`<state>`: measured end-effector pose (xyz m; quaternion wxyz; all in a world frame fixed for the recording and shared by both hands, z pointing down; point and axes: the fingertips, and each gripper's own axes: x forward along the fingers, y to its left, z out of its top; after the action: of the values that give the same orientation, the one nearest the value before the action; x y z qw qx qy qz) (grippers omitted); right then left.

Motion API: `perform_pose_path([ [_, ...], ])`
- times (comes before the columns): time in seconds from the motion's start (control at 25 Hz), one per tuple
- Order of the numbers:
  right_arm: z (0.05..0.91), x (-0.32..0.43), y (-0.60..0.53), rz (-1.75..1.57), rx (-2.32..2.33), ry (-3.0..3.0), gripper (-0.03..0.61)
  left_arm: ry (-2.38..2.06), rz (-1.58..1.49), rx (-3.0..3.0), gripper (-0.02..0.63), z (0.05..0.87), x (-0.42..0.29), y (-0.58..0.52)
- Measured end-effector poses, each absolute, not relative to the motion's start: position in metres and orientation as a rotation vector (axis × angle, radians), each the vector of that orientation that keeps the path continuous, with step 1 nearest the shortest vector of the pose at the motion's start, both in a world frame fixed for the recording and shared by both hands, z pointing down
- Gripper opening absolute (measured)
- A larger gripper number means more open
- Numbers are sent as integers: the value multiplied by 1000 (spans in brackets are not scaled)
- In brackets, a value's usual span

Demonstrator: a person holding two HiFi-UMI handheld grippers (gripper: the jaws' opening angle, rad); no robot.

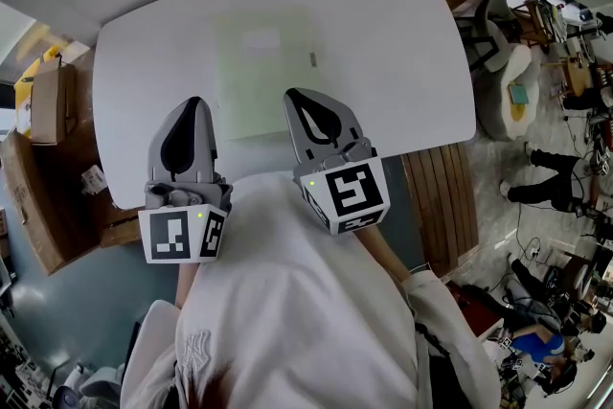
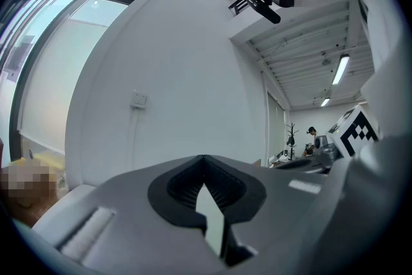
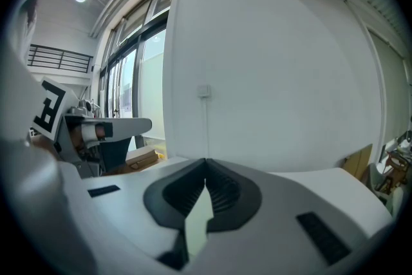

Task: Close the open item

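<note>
Both left tongs (image 1: 193,103) and right tongs (image 1: 293,97) fully closed, empty.

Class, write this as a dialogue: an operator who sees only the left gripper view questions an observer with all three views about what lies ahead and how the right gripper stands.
Operator: Past the shut left gripper I see only a wall. What lies below?
Observer: A white table, with a pale green mat on it ahead of both grippers.
Operator: And the right gripper?
Observer: Shut as well, with nothing between its jaws.
</note>
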<state>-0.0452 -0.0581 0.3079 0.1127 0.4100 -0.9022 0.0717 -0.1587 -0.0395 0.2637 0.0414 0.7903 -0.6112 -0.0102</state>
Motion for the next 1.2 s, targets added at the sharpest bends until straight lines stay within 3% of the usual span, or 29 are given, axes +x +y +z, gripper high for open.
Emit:
perform_pose_path([
  [1.2,316,-50,-48,216,1202,-2625,9,-1820,-15,2421,8,273,-157,-32],
])
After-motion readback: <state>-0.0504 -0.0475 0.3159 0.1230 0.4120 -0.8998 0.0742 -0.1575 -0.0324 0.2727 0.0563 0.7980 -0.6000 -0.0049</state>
